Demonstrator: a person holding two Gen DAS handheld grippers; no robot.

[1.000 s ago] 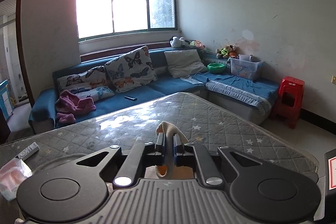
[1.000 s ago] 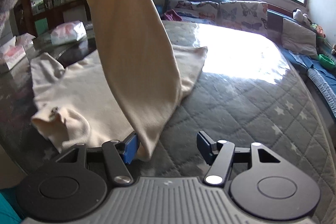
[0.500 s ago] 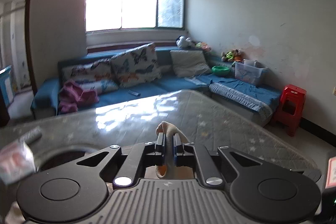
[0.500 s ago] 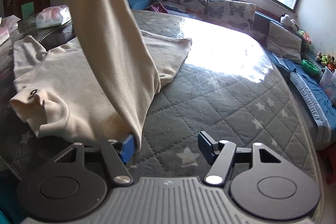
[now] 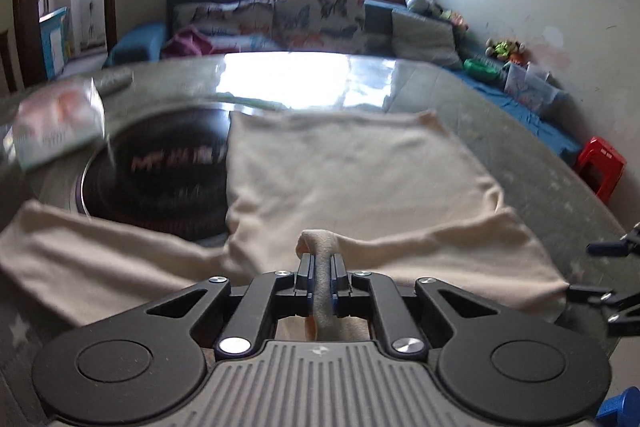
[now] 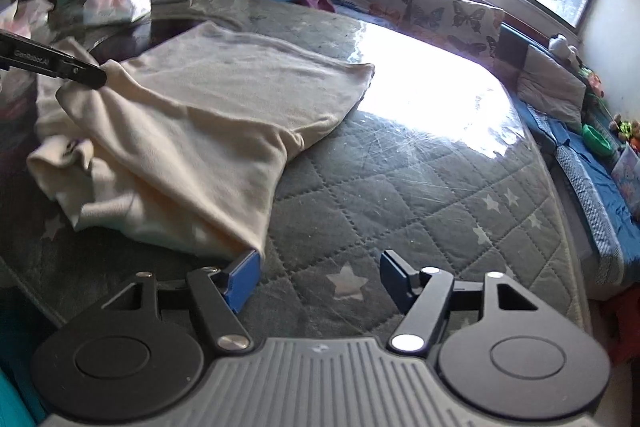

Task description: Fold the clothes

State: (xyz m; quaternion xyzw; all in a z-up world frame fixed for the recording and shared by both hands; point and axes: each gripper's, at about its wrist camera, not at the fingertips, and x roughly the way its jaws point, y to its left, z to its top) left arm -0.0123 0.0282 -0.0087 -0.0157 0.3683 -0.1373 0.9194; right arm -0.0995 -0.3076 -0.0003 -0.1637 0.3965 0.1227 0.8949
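The left tool (image 5: 321,281) pinches a sleeve end of the cream sweater (image 6: 224,115), laying it across the body to make the fold. The sweater lies on the quilted table (image 6: 420,187). The right tool (image 6: 318,277) gapes wide and empty, its jaws having just been opening, one pad beside the hem.

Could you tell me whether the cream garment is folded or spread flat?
Partly folded: one flap of the garment lies doubled over the rest on the table.

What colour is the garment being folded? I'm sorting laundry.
Cream garment; the right wrist view shows it best.
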